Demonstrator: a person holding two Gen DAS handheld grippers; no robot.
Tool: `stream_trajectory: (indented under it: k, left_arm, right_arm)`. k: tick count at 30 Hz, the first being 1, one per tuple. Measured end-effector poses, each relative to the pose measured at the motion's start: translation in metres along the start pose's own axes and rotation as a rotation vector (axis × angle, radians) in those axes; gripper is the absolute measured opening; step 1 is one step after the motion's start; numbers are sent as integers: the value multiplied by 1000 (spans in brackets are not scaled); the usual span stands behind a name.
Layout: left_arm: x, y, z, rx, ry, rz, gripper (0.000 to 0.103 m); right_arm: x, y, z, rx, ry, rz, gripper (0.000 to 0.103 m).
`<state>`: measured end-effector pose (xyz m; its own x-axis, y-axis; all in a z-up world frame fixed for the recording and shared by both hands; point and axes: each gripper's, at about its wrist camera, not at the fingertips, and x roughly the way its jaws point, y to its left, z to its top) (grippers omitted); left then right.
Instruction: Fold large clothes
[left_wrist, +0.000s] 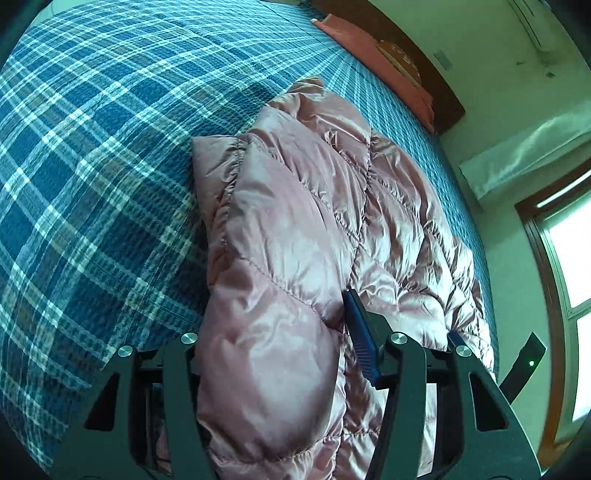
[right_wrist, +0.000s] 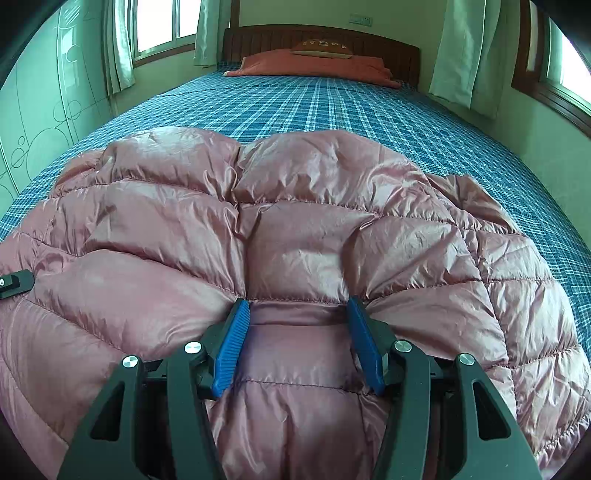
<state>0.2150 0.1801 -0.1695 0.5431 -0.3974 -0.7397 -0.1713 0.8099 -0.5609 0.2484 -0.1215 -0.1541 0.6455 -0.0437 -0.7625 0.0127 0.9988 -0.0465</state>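
Note:
A shiny pink quilted down jacket (left_wrist: 295, 229) lies on a bed with a blue plaid cover (left_wrist: 92, 166). In the left wrist view a thick fold of the jacket bulges between the fingers of my left gripper (left_wrist: 280, 354); only the right blue pad (left_wrist: 360, 332) shows, the left pad is hidden by the fabric. In the right wrist view the jacket (right_wrist: 295, 221) spreads wide across the bed (right_wrist: 332, 107). My right gripper (right_wrist: 297, 336) has both blue pads pressed into the jacket with a band of fabric between them.
An orange pillow (right_wrist: 317, 66) and a small brown cushion (right_wrist: 321, 48) lie at the wooden headboard (right_wrist: 388, 48). Curtained windows (right_wrist: 162, 26) flank the bed. A wall is close on the right (right_wrist: 546, 147). A black part of the other gripper (right_wrist: 14, 282) shows at the left edge.

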Motion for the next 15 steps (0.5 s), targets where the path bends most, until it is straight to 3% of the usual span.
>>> stream_trajectory:
  k: [2,5,8,15]
  left_arm:
    - [-2,-12,-1,73,-4,26,45]
    - [-9,-22,-2,101,-18,11,23]
    - [-17,-34,-3,129,-45,36,16]
    - [-31,-68,-4,191,-97,104,13]
  right_arm:
    - [0,1,1,0,0,-2,55]
    - [0,2,1,-1,-1,-4,55]
    - [1,2,2,-3,0,-7,55]
    - [2,4,2,-2,0,-11,55]
